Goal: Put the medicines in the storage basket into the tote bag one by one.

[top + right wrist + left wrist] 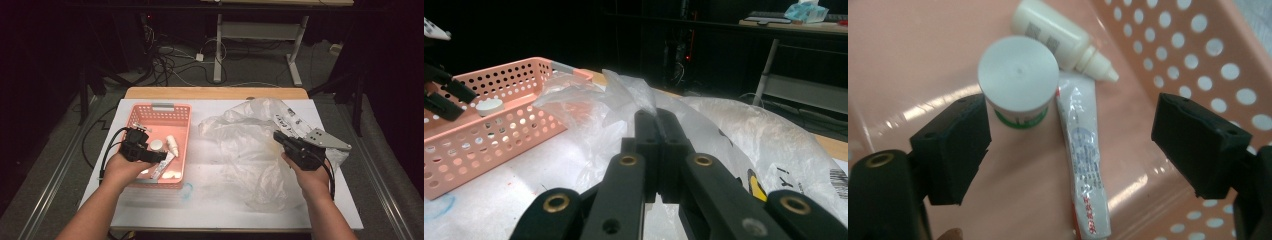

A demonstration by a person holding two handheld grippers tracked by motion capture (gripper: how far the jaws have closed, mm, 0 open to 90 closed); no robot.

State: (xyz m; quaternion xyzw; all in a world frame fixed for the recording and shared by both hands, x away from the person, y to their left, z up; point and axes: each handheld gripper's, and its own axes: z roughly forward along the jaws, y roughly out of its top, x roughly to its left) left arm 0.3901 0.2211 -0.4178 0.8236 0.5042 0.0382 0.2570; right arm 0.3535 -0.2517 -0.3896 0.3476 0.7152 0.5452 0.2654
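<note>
Two left gripper (1070,145) fingers (950,150) stand apart around a tube (1083,155); right gripper (658,150) fingers clamp the plastic bag (724,130).

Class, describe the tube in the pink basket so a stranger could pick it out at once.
Find the pink basket at the table's left, where the left gripper hangs open over three white things. The tube lies flat between a round-lidded jar and a dropper bottle. It alone is long, flattened and printed, with red lettering near one end.
</note>
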